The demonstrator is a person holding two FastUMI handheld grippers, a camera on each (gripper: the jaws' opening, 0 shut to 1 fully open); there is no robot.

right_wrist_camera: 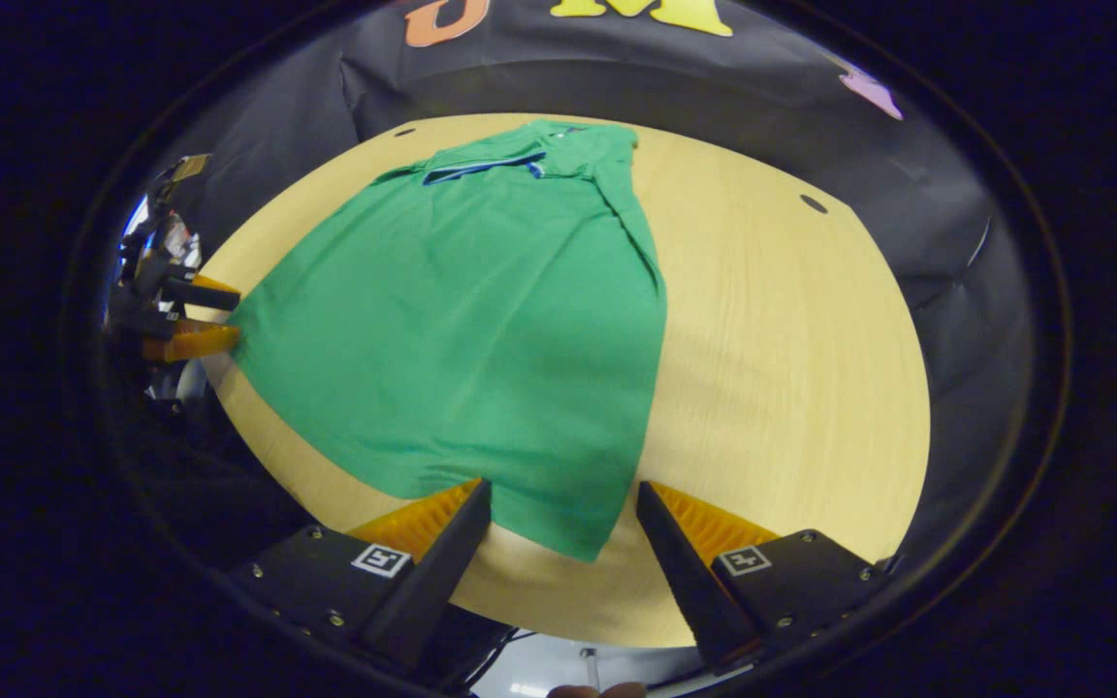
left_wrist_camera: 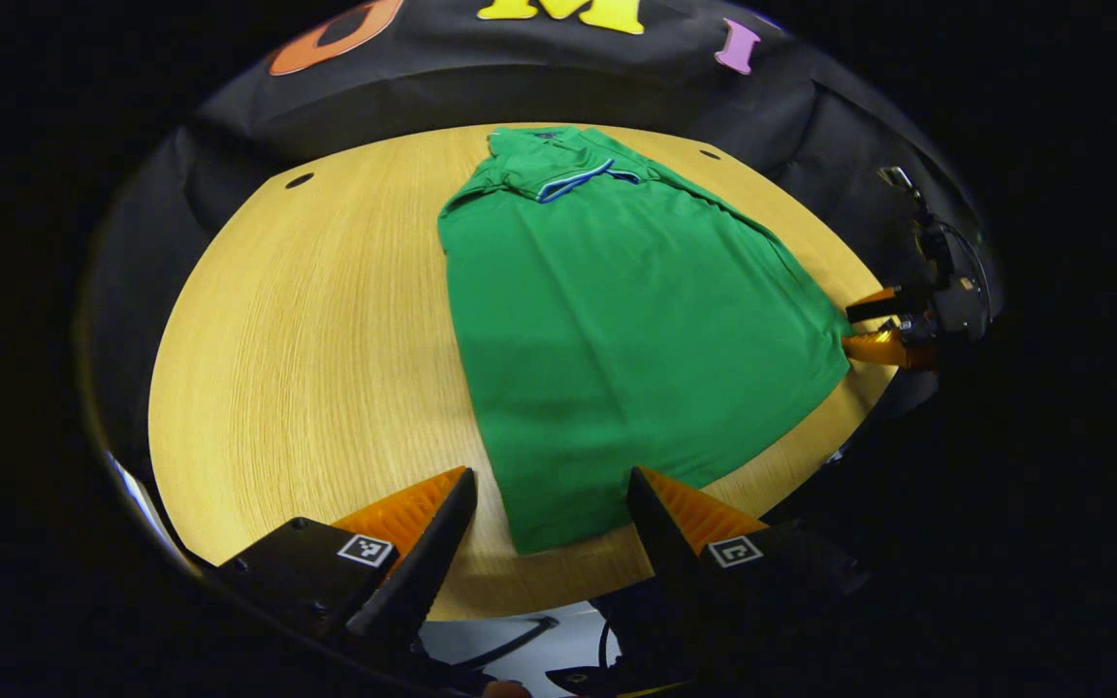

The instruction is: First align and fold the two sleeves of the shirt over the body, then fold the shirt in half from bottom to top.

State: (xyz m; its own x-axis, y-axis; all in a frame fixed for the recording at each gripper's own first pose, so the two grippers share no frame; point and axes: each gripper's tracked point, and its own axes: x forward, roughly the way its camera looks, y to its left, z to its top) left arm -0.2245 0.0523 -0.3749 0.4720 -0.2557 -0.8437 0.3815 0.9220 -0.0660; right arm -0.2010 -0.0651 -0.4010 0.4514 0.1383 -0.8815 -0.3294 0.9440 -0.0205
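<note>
A green shirt [left_wrist_camera: 617, 330] lies flat on the round wooden table [left_wrist_camera: 306, 368], collar at the far side, both sleeves folded in over the body. My left gripper [left_wrist_camera: 552, 485] stands open just over the shirt's near left hem corner. In the right gripper view the same shirt [right_wrist_camera: 481, 330] spreads toward the left, and my right gripper [right_wrist_camera: 563, 496] is open around the near right hem corner. The right gripper [left_wrist_camera: 847, 327] appears again in the left gripper view at the shirt's far hem corner. At the left of the right gripper view, the left gripper [right_wrist_camera: 237, 318] shows too.
The table's near edge [left_wrist_camera: 520, 606] runs just under both grippers, with pale floor below. Small dark holes [left_wrist_camera: 300, 180] mark the tabletop near its far rim. Bare wood lies to the shirt's left [left_wrist_camera: 306, 368] and, in the right gripper view, to its right [right_wrist_camera: 791, 368].
</note>
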